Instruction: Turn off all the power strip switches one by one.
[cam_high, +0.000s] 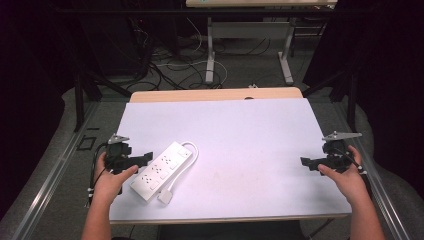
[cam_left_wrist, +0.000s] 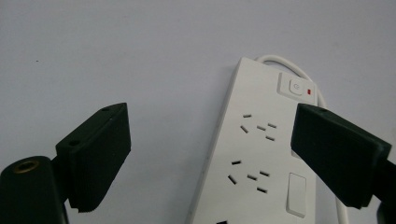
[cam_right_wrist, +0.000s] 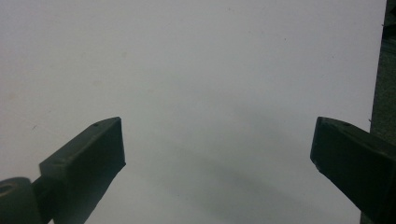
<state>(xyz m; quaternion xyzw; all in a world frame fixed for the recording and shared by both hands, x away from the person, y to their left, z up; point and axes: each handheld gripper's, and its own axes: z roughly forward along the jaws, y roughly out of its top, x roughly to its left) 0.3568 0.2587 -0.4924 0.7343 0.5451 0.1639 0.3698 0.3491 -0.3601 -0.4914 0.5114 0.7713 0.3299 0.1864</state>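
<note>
Work on the strip (cam_high: 162, 171) has barely begun, by the look of it. Nothing is held, nothing is plugged in, and the strip lies flat and untouched on the white table (cam_high: 250, 135).

Status:
- Left gripper (cam_high: 145, 158): jaws spread wide, empty. It hovers at the table's 8 o'clock corner, nose pointing toward 3 o'clock.
- Right gripper (cam_high: 305, 162): jaws also spread wide, empty. It hovers at the 4 o'clock edge, well apart from the strip, facing bare table.

Position of the strip:
- It lies on the near left part of the table, long axis running from 7 o'clock to 1 o'clock.
- Its cord (cam_high: 192, 150) loops out of the far end and runs back along the strip's right side to the plug (cam_high: 165, 197), which rests on the table just beside the near end.
- Seen from the left gripper, the strip (cam_left_wrist: 254, 154) sits ahead and toward 2 o'clock, with the right-hand jaw overlapping its edge in that view and the left-hand jaw over bare table. The switch (cam_left_wrist: 296, 87) lies at the far end.

Remaining, as judged: approach, closing on the strip or plug, and every step after. The left gripper is near but not yet touching; the right has the longer reach to make.
</note>
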